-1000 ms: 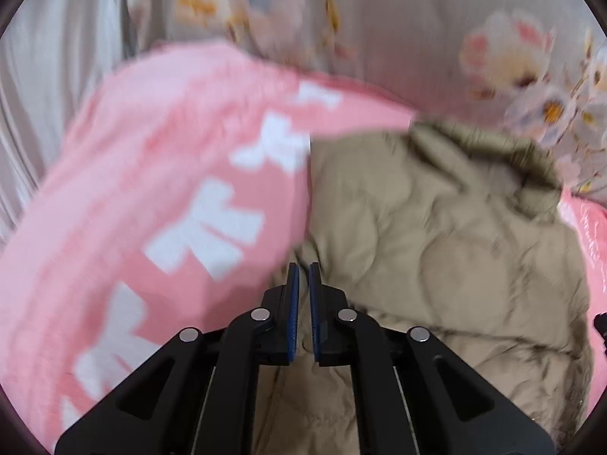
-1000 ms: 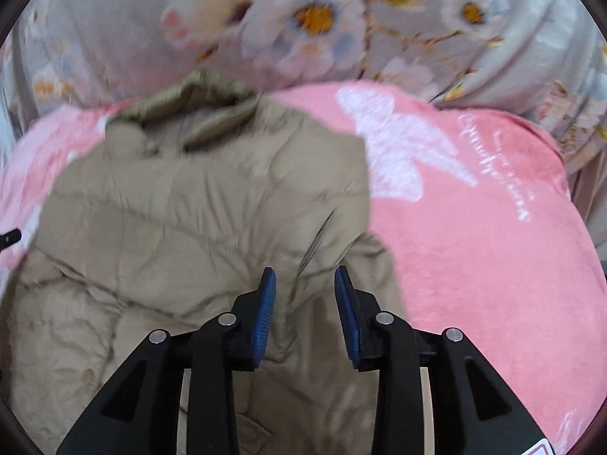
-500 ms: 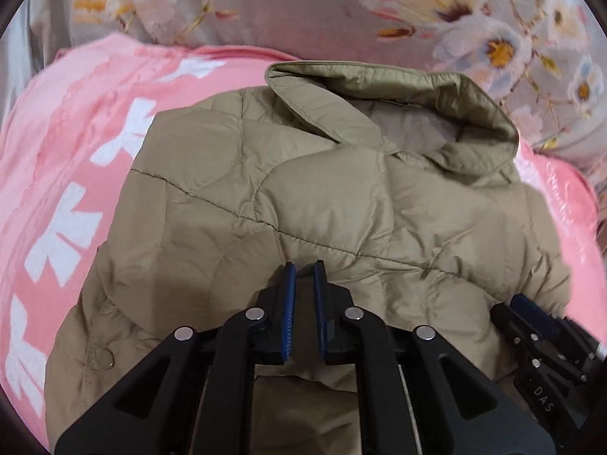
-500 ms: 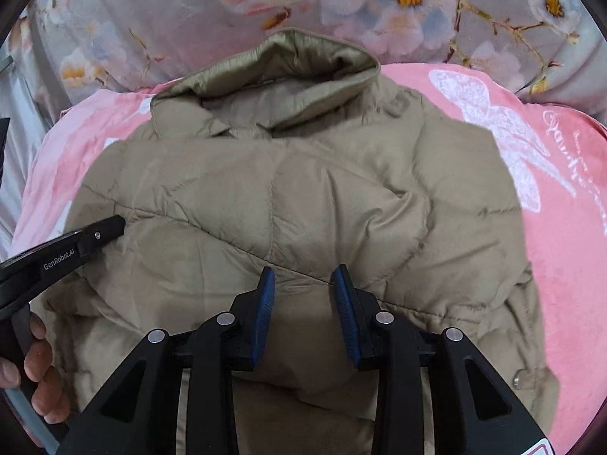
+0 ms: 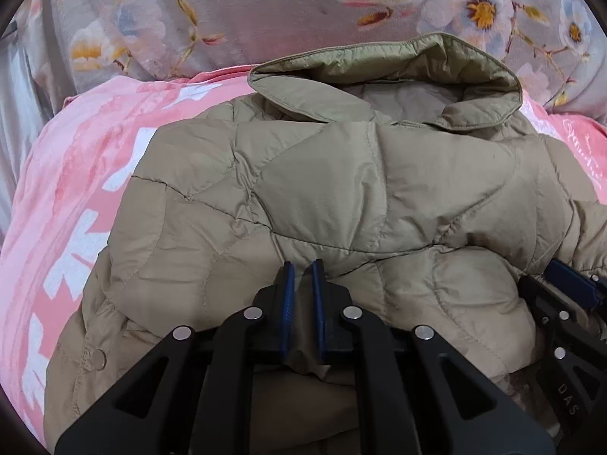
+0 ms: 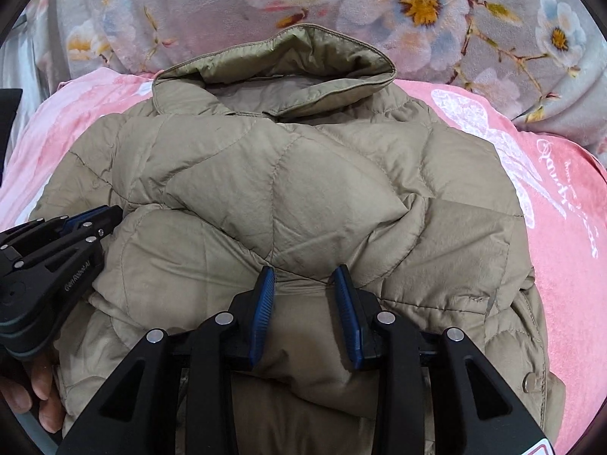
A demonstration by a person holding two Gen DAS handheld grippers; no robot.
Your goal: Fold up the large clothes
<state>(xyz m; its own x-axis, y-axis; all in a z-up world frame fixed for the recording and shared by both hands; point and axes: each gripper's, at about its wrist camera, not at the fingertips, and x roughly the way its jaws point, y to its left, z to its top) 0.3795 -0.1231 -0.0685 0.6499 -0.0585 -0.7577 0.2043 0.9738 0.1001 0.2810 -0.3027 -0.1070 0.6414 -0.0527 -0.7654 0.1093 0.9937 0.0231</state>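
Carrying jacket hem over: both grippers now low above collar half, where second ago views showed mostly pink blanket.

- Left gripper: fingers nearly shut, pinching thin fold of quilted jacket.
- Right gripper: fingers part-open, clamping thicker padded fold.
- Jacket lies on bed, doubled, collar toward floral quilt.
- Judgement: fold almost laid; release next.

Pink plush blanket spread underneath, soft nap, marked with white bow-like shapes down the left side in the left wrist view. On the right side in the right wrist view, a large white butterfly print and a line of white cursive lettering, too small to read. Beyond the blanket's far edge, grey floral fabric with pale blossoms, yellow centres, thin brown twigs. At far left, plain grey cloth in folds.
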